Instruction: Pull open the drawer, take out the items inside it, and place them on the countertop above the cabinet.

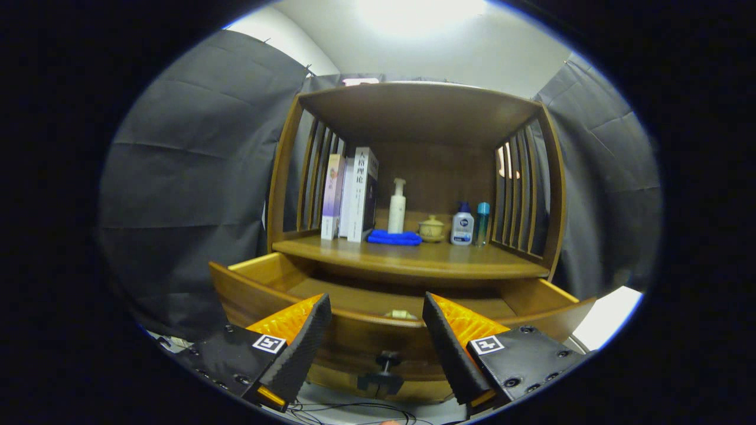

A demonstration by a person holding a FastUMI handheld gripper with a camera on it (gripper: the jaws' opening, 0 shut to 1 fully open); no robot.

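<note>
- Hand-held gripper (375, 307), lower centre: fingers spread wide, gripping nothing.
- Brown wooden drawer (360, 339): pulled open, front panel between the 2 fingers.
- Small dark drawer knob (387, 358): bottom centre.

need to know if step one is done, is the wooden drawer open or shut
Open. The brown wooden drawer is pulled out from under the countertop shelf, its inside floor showing. The hand-held gripper is open just before its front, holding nothing.

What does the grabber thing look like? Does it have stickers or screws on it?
The gripper has two wedge-shaped fingers with finely ribbed, bumpy inner pads. Each finger sits on a flat black block with round screw holes, and each block carries a small square black-and-white marker sticker. The fingers stand apart, open, holding nothing.
</note>
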